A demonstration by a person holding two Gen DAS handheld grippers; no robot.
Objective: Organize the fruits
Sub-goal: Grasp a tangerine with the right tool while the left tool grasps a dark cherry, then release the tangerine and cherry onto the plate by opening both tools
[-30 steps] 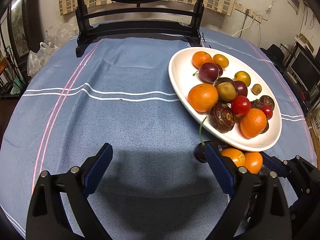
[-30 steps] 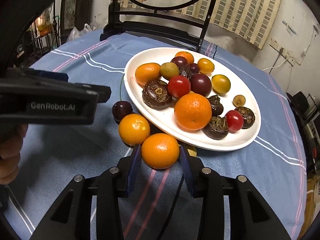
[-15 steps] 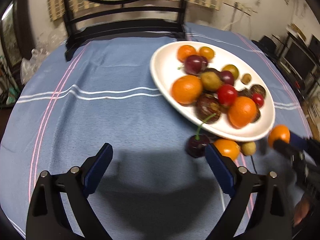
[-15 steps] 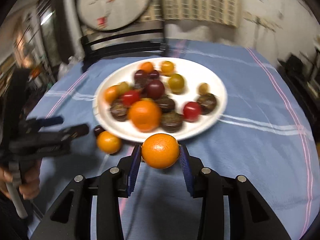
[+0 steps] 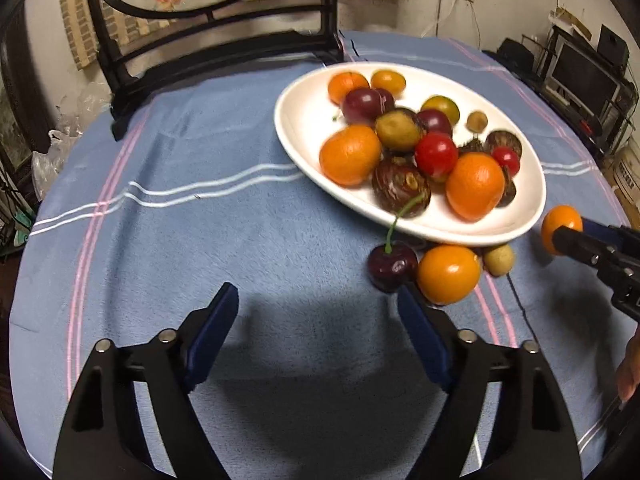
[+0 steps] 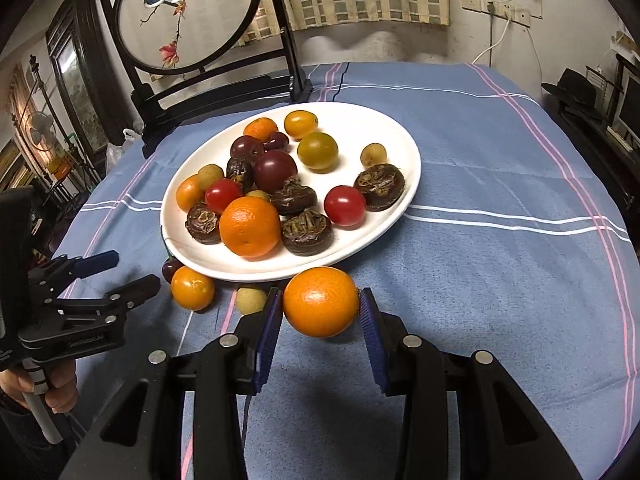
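A white oval plate (image 6: pixel 404 148) holds several fruits: oranges, red tomatoes, dark plums, brown water chestnuts. It also shows in the left wrist view (image 5: pixel 304 128). My right gripper (image 6: pixel 320 312) is shut on an orange (image 6: pixel 321 301) and holds it above the cloth, just in front of the plate's near rim. The held orange also shows in the left wrist view (image 5: pixel 560 224). My left gripper (image 5: pixel 320 320) is open and empty, low over the cloth. A dark cherry (image 5: pixel 392 266), a loose orange (image 5: pixel 448 274) and a small yellowish fruit (image 5: pixel 498 260) lie on the cloth beside the plate.
A blue striped tablecloth (image 6: pixel 500 184) covers the round table. A black framed embroidered screen (image 6: pixel 188 12) stands at the far edge. My left gripper shows at the left of the right wrist view (image 6: pixel 116 276), close to the loose fruit.
My right gripper has lifted the orange off the cloth and swung to the right, around the plate's front. The small yellowish fruit is now uncovered. My left gripper has edged toward the cherry.
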